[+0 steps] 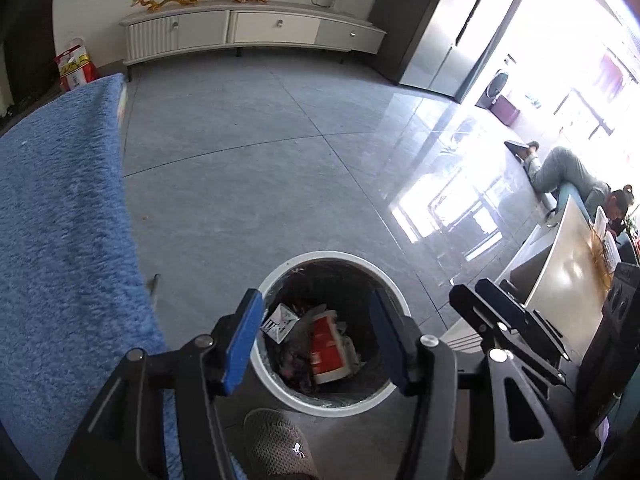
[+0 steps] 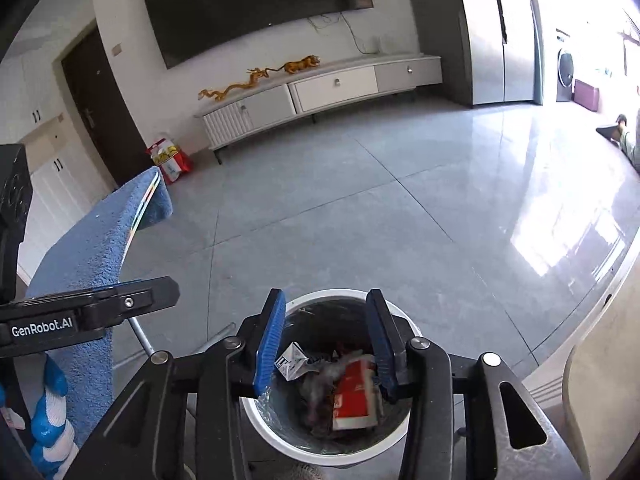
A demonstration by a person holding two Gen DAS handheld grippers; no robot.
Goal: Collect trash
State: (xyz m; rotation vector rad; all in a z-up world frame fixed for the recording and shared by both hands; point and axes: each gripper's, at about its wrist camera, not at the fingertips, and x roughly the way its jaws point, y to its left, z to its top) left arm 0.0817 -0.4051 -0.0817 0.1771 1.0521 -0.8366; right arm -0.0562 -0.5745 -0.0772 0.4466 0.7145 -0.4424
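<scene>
Both grippers are hanging over the white trash bin, jaws spread and gripping nothing. Left gripper is pointing down into the bin mouth, blue pads either side of the opening. Right gripper is doing the same from just beside it; its black body is showing at the right edge of the left view.

Trash is sitting inside the bin already: a red-and-white carton, a small white printed box, and crumpled grey stuff underneath. Bin is lined with a clear bag, standing on the grey tile floor.

Progress: looking like a drop just finished or near the end, since nothing is being carried. Floor within view is showing no loose litter. Blue fluffy cloth is covering a surface on the left; whether more trash is lying on it can't be told. A slipper toe is showing at the bottom.
</scene>
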